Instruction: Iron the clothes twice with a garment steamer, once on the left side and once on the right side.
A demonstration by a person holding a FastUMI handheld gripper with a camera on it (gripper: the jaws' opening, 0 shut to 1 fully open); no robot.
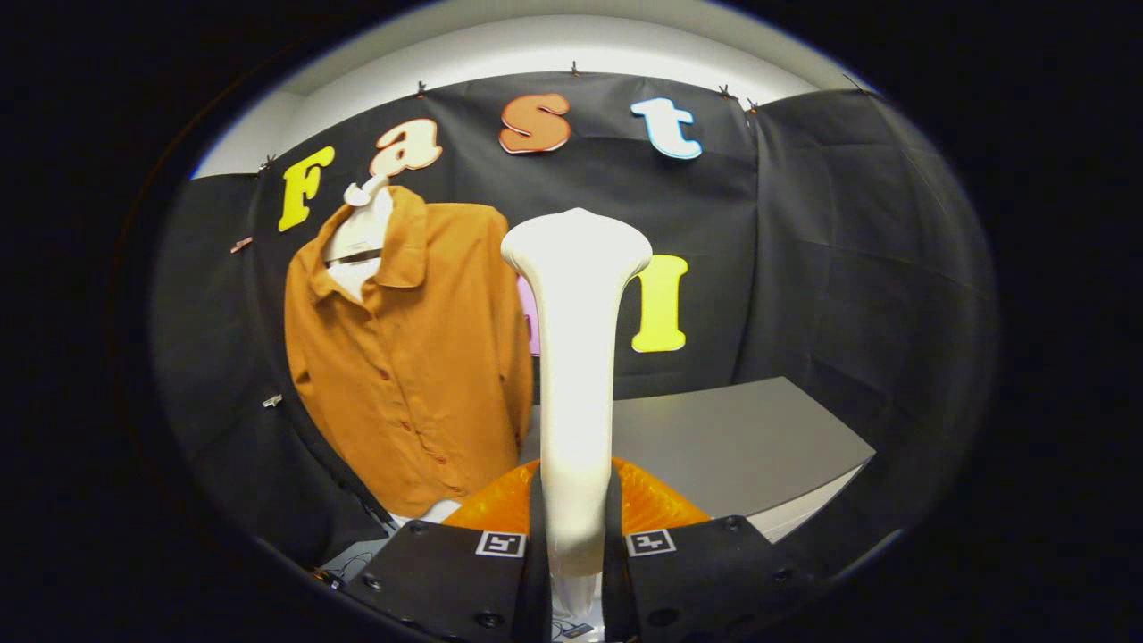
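Gripper [576, 545]: seen low in the gripper view; its two fingers are closed on the handle of the garment steamer, one pressed against each side.
Garment steamer [576, 357]: white, held upright between the fingers; the handle rises from the grip and widens into a flared head at the top. The lower end of the handle is seen below the grip.
Orange part [656, 505]: a translucent orange piece is seen behind the steamer handle, just above the fingers on both sides; what it belongs to cannot be told.
Shirt [420, 357]: orange-brown, buttoned, with a collar; hung on the booth wall to the left of the steamer and beyond it. The shirt's right edge is seen just beside the steamer handle; contact between them cannot be told.
Hanger [362, 192]: white, seen at the shirt's collar, left of the steamer head and slightly higher.
Surface [741, 438]: grey, flat, located behind and to the right of the steamer, its near corner lying right of the fingers.
Wall [848, 268]: black cloth, hung behind the steamer, the shirt and the surface.
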